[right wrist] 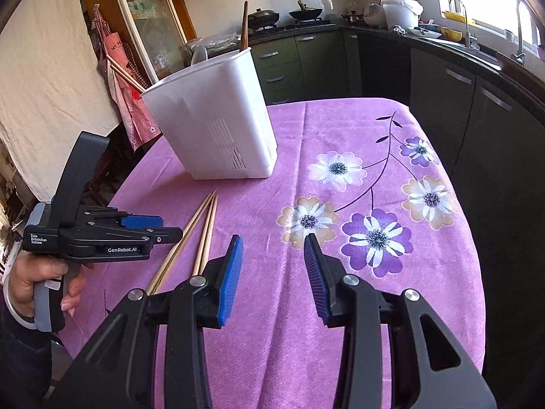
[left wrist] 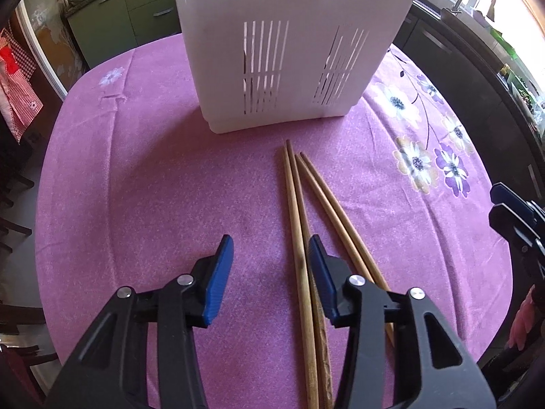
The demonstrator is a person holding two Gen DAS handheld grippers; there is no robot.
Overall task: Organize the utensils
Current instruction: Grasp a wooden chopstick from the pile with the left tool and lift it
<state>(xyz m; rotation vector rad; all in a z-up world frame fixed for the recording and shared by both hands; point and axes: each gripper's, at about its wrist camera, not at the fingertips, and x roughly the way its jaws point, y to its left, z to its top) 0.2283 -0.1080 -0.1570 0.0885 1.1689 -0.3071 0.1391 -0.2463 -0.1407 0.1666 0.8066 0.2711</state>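
Several wooden chopsticks (left wrist: 299, 225) lie side by side on the purple flowered tablecloth (left wrist: 136, 177), tips toward a white slotted utensil holder (left wrist: 293, 51). My left gripper (left wrist: 270, 255) is open and empty just above the cloth, its right finger over the chopsticks' thick ends. In the right wrist view the chopsticks (right wrist: 201, 228) lie left of my right gripper (right wrist: 272, 255), which is open and empty above the cloth. The holder (right wrist: 218, 116) stands behind them with chopsticks, a spoon and a wooden handle in it. The left gripper (right wrist: 136, 228) shows at the left in that view.
The table's edges fall off on the left and right. Dark kitchen cabinets (right wrist: 477, 109) with a sink and dishes run along the right and back. A red checked apron (right wrist: 119, 78) hangs at the left.
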